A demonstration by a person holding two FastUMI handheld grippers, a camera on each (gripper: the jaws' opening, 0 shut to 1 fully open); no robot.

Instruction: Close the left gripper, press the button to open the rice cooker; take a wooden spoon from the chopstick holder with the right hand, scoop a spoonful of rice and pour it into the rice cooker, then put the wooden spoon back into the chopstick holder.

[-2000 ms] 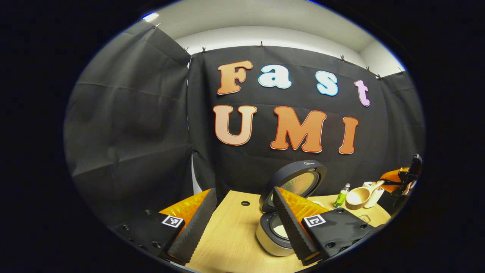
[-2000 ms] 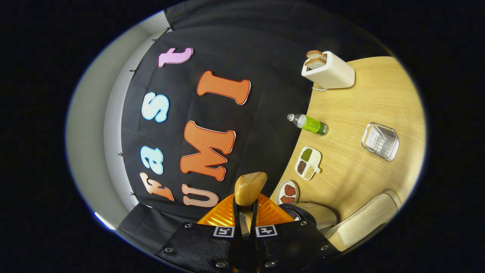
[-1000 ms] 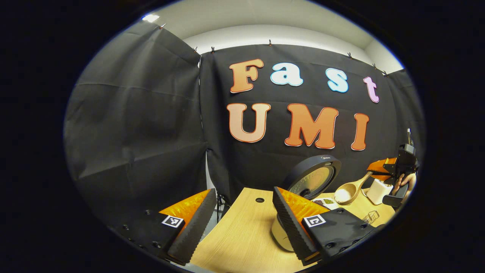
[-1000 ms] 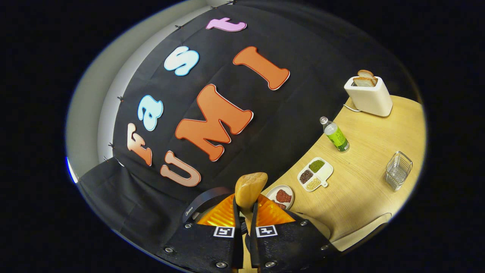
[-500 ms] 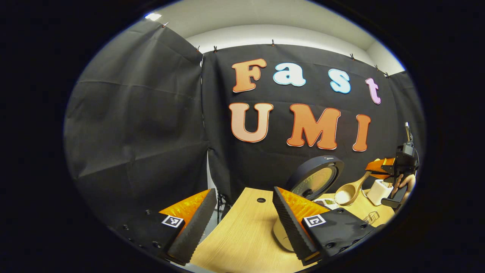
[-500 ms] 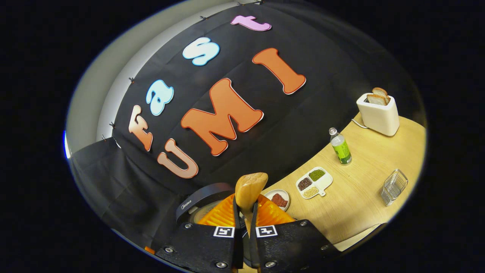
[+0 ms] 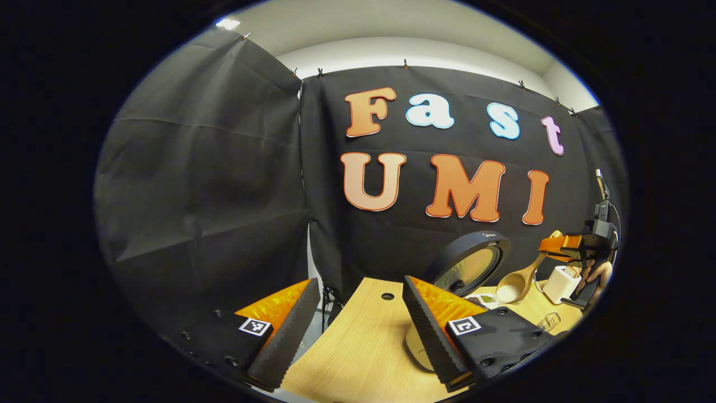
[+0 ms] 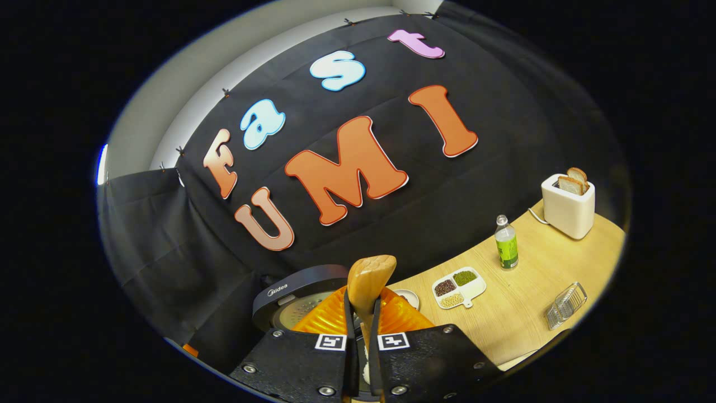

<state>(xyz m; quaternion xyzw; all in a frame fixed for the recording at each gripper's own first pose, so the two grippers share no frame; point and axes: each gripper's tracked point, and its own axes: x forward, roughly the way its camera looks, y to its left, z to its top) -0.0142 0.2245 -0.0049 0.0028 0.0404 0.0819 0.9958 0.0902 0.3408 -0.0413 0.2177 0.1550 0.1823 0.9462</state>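
Carrying: the right hand-held gripper (image 8: pixel 362 313) is clenched on the handle of the wooden spoon (image 8: pixel 366 282), both fingers pressing it.
Spoon load: in the left gripper view the wooden spoon (image 7: pixel 512 285) shows a white heap of rice in its bowl, held in the air just right of the rice cooker lid.
Rice cooker: the rice cooker (image 7: pixel 467 263) stands on the surface (image 7: pixel 363 347) with its lid raised; the lid also shows low in the right gripper view (image 8: pixel 296 294), just beside the spoon.
Left hand-held gripper: the left hand-held gripper (image 7: pixel 358 330) is released, fingers spread apart and grasping nothing, held low over the surface.
Change: over the last two seconds the right gripper view has rolled from steeply tilted toward level, and the spoon has risen beside the lid.
Meaning: judged as scoop done and carry under way; the pour into the pot appears next.
Chopstick holder: the wire chopstick holder (image 8: pixel 565 305) stands well apart on the right.
Other stock: toaster (image 8: pixel 568 207), bottle (image 8: pixel 506 246), divided dish (image 8: pixel 458 286).
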